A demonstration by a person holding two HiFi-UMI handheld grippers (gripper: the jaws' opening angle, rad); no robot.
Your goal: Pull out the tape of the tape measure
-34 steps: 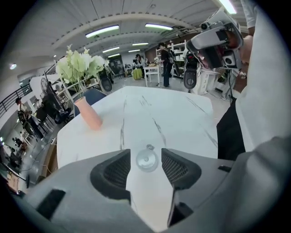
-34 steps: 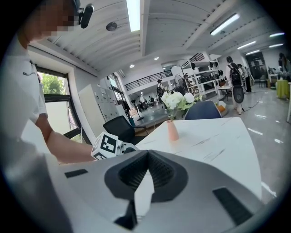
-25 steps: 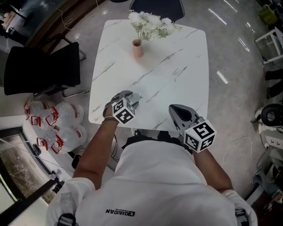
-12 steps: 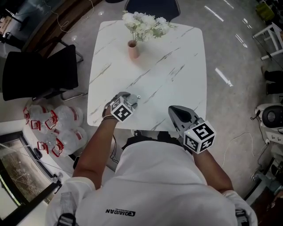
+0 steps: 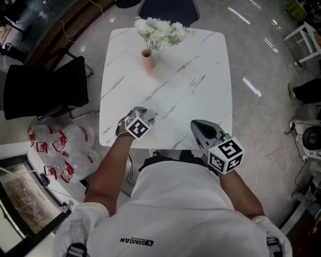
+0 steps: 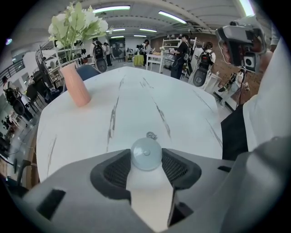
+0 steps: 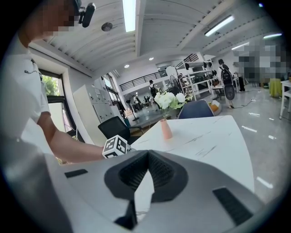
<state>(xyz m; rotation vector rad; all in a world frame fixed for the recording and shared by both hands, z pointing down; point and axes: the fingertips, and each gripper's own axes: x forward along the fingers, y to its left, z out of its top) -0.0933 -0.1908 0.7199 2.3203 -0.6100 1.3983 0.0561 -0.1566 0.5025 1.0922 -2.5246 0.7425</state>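
Observation:
A small round pale-blue tape measure (image 6: pixel 146 154) with a metal ring at its far side lies on the white marble table (image 5: pixel 190 65) near the front left edge. My left gripper (image 6: pixel 146 158) points down at it. Its jaws have just been closing, the tape measure sits between the pads, and both pads touch its sides. In the head view the left gripper (image 5: pixel 149 115) covers most of the tape measure. My right gripper (image 5: pixel 195 125) hovers over the table's front edge to the right, shut and holding nothing. In its own view the right gripper (image 7: pixel 147 157) looks across the table.
A pink vase (image 5: pixel 147 60) with white flowers stands at the far left of the table. A black chair (image 5: pixel 45 93) and several water bottles (image 5: pixel 65 150) are on the floor to the left. Another chair (image 5: pixel 165 7) stands beyond the far edge.
Neither gripper has visibly shifted over the table. Only the head view itself has drifted a little.

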